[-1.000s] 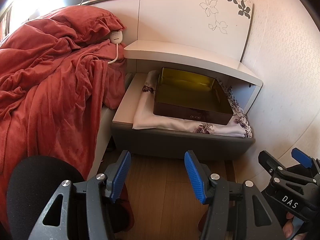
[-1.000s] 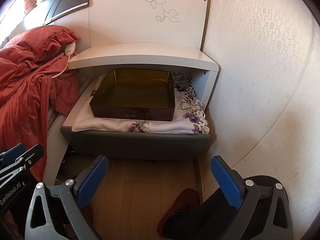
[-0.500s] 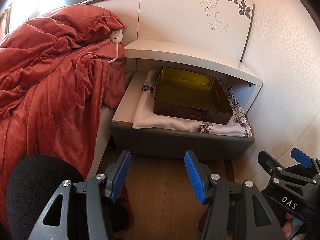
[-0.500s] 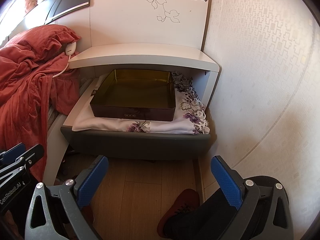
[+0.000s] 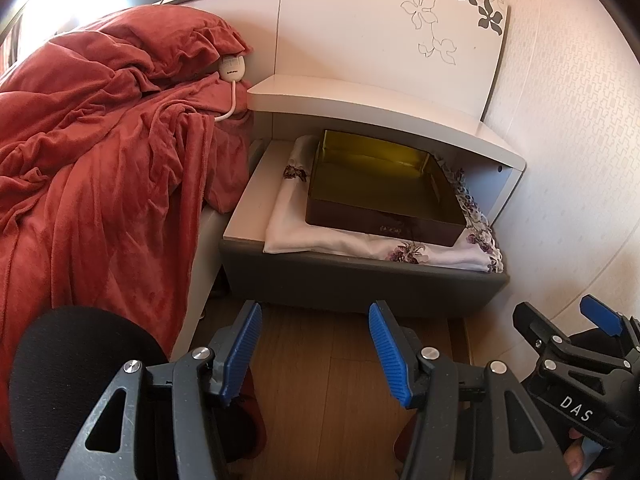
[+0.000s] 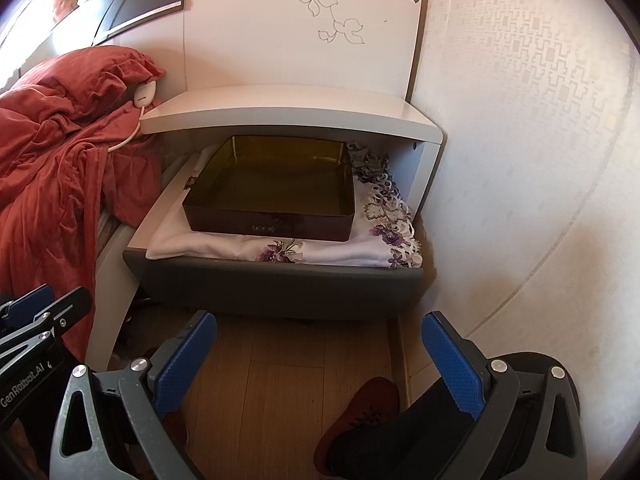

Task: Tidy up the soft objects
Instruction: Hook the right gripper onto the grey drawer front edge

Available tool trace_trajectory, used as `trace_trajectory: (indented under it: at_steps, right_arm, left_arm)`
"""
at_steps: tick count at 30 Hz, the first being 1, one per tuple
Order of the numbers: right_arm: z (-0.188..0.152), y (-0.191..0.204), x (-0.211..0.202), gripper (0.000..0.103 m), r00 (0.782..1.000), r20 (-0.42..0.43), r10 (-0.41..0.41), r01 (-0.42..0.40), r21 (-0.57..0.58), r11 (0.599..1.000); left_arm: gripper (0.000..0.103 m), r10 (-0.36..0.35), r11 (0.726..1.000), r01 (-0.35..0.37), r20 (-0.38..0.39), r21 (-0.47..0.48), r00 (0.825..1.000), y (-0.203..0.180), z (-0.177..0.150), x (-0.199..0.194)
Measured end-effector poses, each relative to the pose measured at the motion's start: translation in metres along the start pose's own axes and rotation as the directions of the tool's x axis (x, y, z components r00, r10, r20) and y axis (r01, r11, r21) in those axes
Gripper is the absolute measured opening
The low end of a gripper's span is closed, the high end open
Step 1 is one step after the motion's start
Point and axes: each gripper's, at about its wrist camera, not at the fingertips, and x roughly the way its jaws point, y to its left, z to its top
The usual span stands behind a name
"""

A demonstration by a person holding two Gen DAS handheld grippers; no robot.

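A rumpled red blanket (image 5: 92, 176) covers the bed at the left, with a red pillow (image 5: 160, 36) at its head. A white floral cloth (image 5: 360, 246) lies folded on the nightstand's lower ledge, under a dark open box (image 5: 384, 196) with a yellow-green inside. My left gripper (image 5: 316, 328) hangs open over the wood floor in front of the nightstand, nothing between its blue pads. My right gripper (image 6: 320, 340) is open wider, also empty, in front of the same ledge; the cloth (image 6: 280, 250) and box (image 6: 272, 188) lie ahead of it.
The nightstand's white top shelf (image 5: 360, 100) overhangs the box. A white corded controller (image 5: 232, 68) rests by the pillow. The wall (image 6: 520, 140) closes the right side. A person's red shoe (image 6: 360, 404) and dark trouser leg stand on the floor.
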Motion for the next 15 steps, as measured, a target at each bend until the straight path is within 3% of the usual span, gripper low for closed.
trace_trajectory:
  at_steps: [9, 12, 15]
  right_arm:
    - [0.001, 0.003, 0.004, 0.103, 0.999, -0.020, 0.027, -0.027, -0.013, 1.000]
    - [0.006, 0.002, 0.012, 0.103, 0.991, -0.059, 0.123, -0.124, -0.012, 0.992]
    - [0.013, 0.004, 0.025, 0.103, 0.968, -0.110, 0.225, -0.230, -0.034, 0.973]
  left_arm:
    - [0.057, -0.041, 0.999, 0.041, -0.032, -0.016, 0.999, 0.003, -0.002, 0.006]
    - [0.059, -0.157, 0.986, 0.153, -0.080, -0.060, 0.984, 0.009, -0.001, 0.015]
    - [0.060, -0.180, 0.982, 0.172, -0.119, -0.071, 0.977, 0.014, 0.001, 0.026]
